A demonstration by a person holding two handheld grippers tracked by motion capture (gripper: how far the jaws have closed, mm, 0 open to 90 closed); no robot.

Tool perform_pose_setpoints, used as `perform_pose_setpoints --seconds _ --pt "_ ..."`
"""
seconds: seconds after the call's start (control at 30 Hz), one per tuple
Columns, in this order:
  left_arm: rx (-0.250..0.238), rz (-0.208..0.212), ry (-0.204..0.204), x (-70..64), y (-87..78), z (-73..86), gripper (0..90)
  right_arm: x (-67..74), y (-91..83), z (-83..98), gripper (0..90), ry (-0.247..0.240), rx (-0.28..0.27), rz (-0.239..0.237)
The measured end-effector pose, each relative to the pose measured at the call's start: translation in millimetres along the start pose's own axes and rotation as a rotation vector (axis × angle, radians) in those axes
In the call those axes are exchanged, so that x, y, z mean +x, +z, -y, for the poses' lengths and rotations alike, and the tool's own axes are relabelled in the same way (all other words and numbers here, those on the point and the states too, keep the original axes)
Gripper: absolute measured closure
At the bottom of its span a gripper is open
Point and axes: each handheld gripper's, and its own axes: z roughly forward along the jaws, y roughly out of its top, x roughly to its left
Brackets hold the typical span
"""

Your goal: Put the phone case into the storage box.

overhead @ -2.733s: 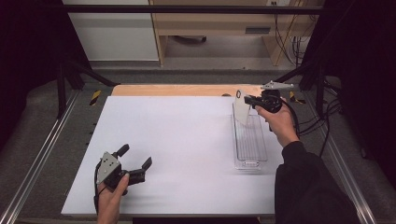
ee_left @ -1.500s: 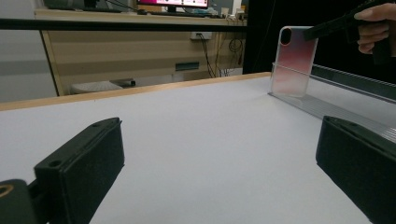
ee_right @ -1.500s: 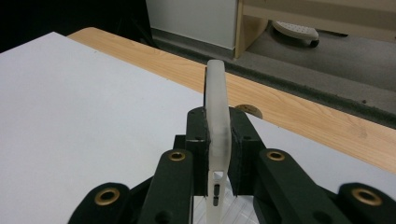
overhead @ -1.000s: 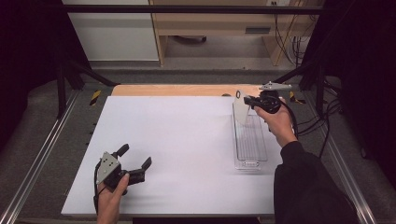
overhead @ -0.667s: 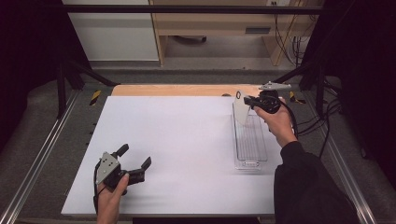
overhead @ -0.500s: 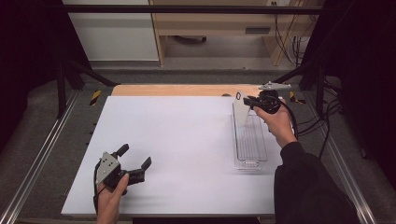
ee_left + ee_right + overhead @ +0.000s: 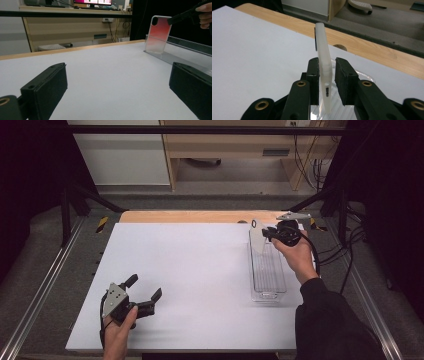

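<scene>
A translucent phone case (image 7: 257,236) with a pink tint stands on edge at the far end of a clear plastic tray (image 7: 267,270). In the right gripper view the case (image 7: 323,62) sits between the jaws of my right gripper (image 7: 327,62). The jaws have just been opening: the left pad lies against the case and a thin gap shows at the right pad. From the left gripper view the case (image 7: 158,35) stands upright in the tray (image 7: 180,50). My left gripper (image 7: 145,286) rests open and holds nothing near the front left of the white table.
The white tabletop (image 7: 200,270) spreads between the two hands. A wooden strip (image 7: 200,216) runs along its far edge, with a small round hole beside the tray. Metal rails flank the table, and cables trail at the right.
The right hand has edged slightly toward the far end of the tray with the case between its jaws. The left hand has stayed put.
</scene>
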Motion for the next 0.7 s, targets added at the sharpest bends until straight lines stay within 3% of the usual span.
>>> perform_pose_setpoints --seconds 0.3,0.7 --pt "-0.003 0.0 -0.002 0.0 -0.1 -0.1 1.2 3.2 -1.1 3.8 80.3 0.039 0.017 0.042" --pt "-0.002 -0.004 -0.004 0.9 -0.5 0.0 1.2 -10.6 6.6 1.5 74.0 0.086 0.01 0.128"
